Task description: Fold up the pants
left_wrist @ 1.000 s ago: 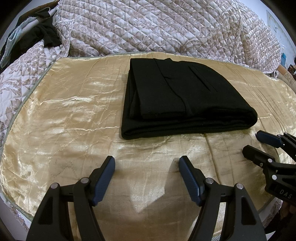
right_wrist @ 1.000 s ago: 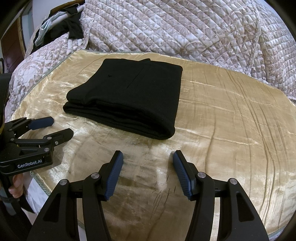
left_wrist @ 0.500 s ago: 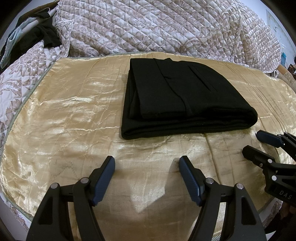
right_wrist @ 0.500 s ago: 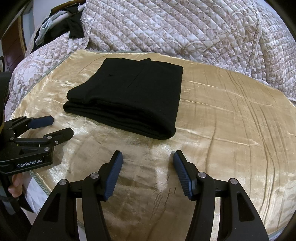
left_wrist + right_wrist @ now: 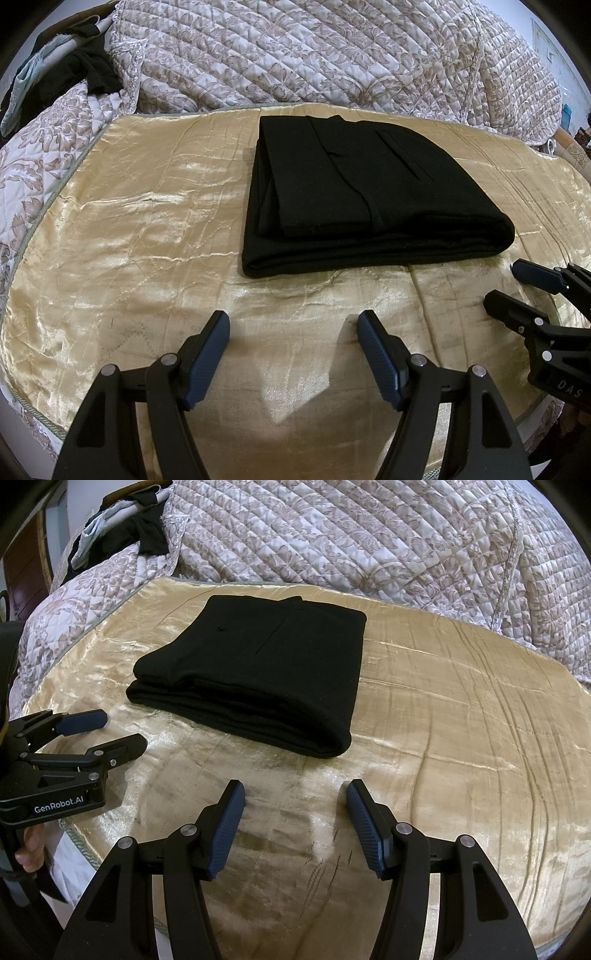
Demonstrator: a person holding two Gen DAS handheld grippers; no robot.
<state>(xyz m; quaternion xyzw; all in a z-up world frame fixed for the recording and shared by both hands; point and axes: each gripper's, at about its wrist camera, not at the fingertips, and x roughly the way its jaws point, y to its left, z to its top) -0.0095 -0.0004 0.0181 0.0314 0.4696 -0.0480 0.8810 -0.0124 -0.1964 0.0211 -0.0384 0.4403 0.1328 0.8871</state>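
Note:
Black pants [image 5: 369,192] lie folded into a flat rectangular stack on a gold satin cover [image 5: 147,229]; they also show in the right wrist view [image 5: 258,675]. My left gripper [image 5: 291,325] is open and empty, held above the cover just in front of the pants. It also shows at the left of the right wrist view [image 5: 122,731]. My right gripper [image 5: 295,794] is open and empty, in front of the pants' right corner. It shows at the right edge of the left wrist view [image 5: 513,284].
A quilted floral bedspread [image 5: 332,62] is bunched behind and to the left of the gold cover. Dark and pale clothes [image 5: 66,77] lie on it at the far left. The cover's corded front edge [image 5: 85,834] runs below the left gripper.

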